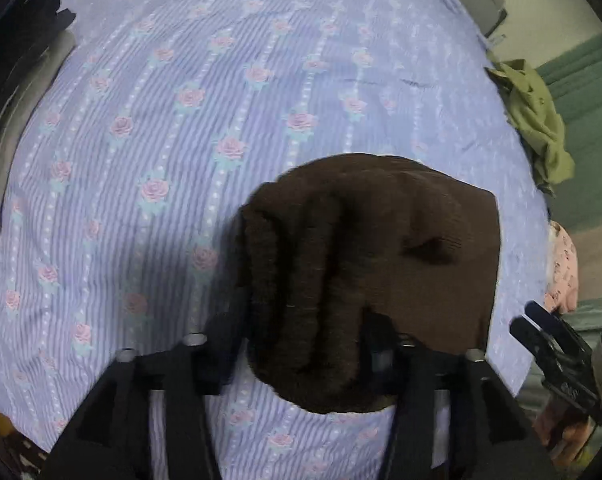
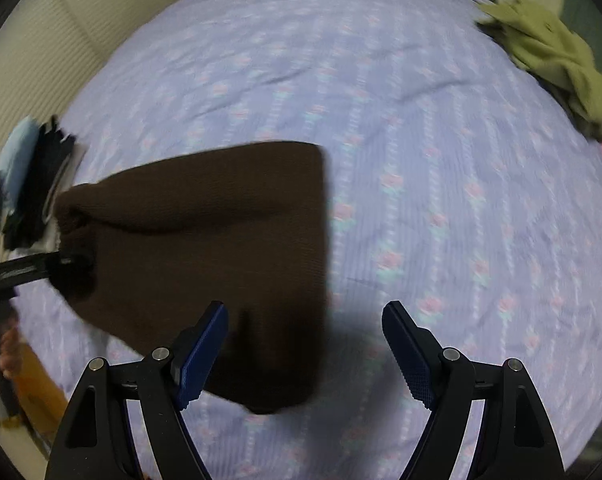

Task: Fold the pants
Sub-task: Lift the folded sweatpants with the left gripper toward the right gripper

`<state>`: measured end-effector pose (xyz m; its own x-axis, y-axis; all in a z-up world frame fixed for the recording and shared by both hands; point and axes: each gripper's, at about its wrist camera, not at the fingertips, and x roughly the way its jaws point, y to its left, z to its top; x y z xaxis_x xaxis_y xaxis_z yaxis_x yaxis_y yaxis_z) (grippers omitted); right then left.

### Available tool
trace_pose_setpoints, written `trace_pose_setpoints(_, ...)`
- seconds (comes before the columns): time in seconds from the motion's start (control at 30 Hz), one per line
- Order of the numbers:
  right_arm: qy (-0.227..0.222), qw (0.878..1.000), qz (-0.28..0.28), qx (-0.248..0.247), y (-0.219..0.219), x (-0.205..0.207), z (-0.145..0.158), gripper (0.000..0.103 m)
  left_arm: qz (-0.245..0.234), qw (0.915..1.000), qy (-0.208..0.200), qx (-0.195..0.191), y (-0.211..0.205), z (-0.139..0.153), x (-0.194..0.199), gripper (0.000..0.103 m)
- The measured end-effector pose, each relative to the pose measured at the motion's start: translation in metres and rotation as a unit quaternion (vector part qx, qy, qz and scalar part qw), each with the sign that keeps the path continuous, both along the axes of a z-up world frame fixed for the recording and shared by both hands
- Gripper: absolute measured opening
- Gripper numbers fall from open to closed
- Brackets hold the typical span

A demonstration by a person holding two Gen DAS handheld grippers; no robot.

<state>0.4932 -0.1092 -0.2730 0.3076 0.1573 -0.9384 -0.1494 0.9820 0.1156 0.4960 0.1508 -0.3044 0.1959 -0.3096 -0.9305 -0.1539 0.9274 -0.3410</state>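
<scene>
The folded dark brown pants [image 1: 365,272] hang bunched from my left gripper [image 1: 305,344], which is shut on their thick folded edge and holds them above the bed. In the right wrist view the brown pants [image 2: 205,248] hang as a flat panel at the left, with the left gripper [image 2: 67,262] clamped on their left edge. My right gripper [image 2: 305,344] is open and empty, its blue pads just right of the pants' lower part. It also shows at the right edge of the left wrist view [image 1: 537,328].
A lilac bedsheet with pink roses [image 1: 221,100] covers the bed. A crumpled olive green garment [image 2: 553,52] lies at the far right edge. A stack of folded dark, grey and light blue clothes [image 2: 29,176] sits at the left edge. A pink floral cloth [image 1: 563,268] hangs off the right side.
</scene>
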Motion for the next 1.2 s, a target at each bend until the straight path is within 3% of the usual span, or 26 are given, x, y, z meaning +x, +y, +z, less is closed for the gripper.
trace_pose_setpoints(0.03,0.001,1.000,0.001,0.005,0.003,0.001,-0.001,0.080,0.017,0.9998,0.002,0.008,0.004,0.000,-0.001,0.074)
trace_pose_setpoints(0.17,0.005,1.000,-0.020,0.015,-0.001,0.007,-0.004,0.080,0.012,0.9999,0.009,0.007,0.005,0.002,-0.006,0.075)
trace_pose_setpoints(0.23,0.007,0.999,-0.027,0.020,-0.006,0.009,-0.005,0.080,0.001,0.9999,-0.011,0.011,-0.002,0.013,-0.009,0.074)
trace_pose_setpoints(0.3,0.008,0.999,-0.036,0.028,-0.011,0.012,-0.007,0.080,-0.006,0.9994,-0.032,0.008,-0.006,0.019,-0.012,0.082)
trace_pose_setpoints(0.37,0.016,0.998,-0.047,0.050,-0.017,0.016,-0.013,0.080,0.002,0.9996,-0.026,0.004,-0.005,0.010,-0.008,0.086)
trace_pose_setpoints(0.47,0.029,0.996,-0.062,0.064,-0.018,0.023,-0.024,0.080,0.019,0.9996,-0.002,-0.021,-0.002,-0.011,-0.004,0.086)
trace_pose_setpoints(0.6,0.051,0.996,-0.048,0.053,-0.009,0.032,-0.047,0.080,0.055,0.9959,0.013,-0.070,0.011,-0.030,-0.005,0.094)
trace_pose_setpoints(0.87,0.100,0.991,-0.056,0.064,-0.007,0.042,-0.093,0.080,0.062,0.9910,0.036,-0.113,0.011,-0.058,-0.009,0.097)
trace_pose_setpoints(1.2,0.110,0.987,-0.072,0.098,-0.012,0.047,-0.124,0.081,0.081,0.9855,0.035,-0.145,0.005,-0.081,-0.005,0.097)
